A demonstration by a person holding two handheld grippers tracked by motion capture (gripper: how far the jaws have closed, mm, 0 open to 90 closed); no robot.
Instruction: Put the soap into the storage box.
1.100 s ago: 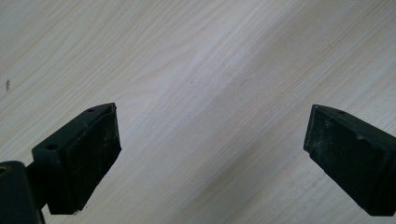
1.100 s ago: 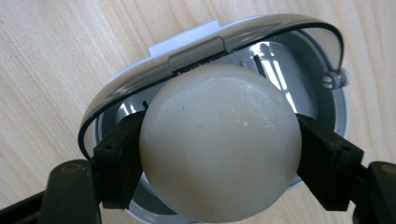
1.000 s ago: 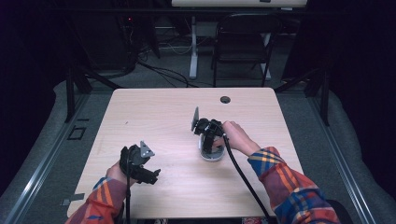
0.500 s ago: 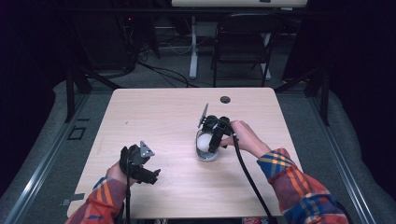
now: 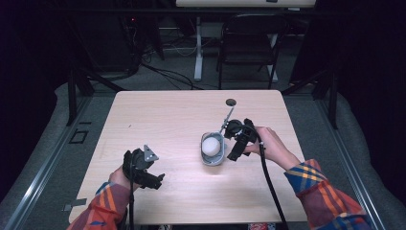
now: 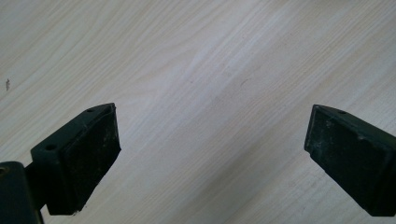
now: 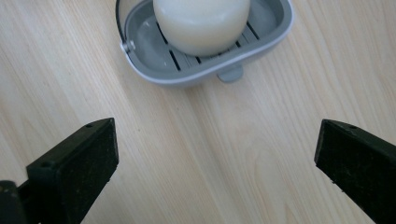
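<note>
**Ahead of the right gripper: soap in its dish**

Just beyond the jaw tips of the right gripper [image 7: 215,163] a round white soap bar [image 7: 201,21] is seen lying on the slotted floor of a grey soap dish [image 7: 187,70], which rests on the wooden table [image 7: 233,140]. The jaws have just been opening and are spread wide, with nothing between them but bare table. From above, the dish [image 5: 212,158] is shown just beside this gripper [image 5: 237,143]. Well apart, the left gripper [image 5: 143,172] is held over bare wood, its jaws likewise parted and empty.
</note>
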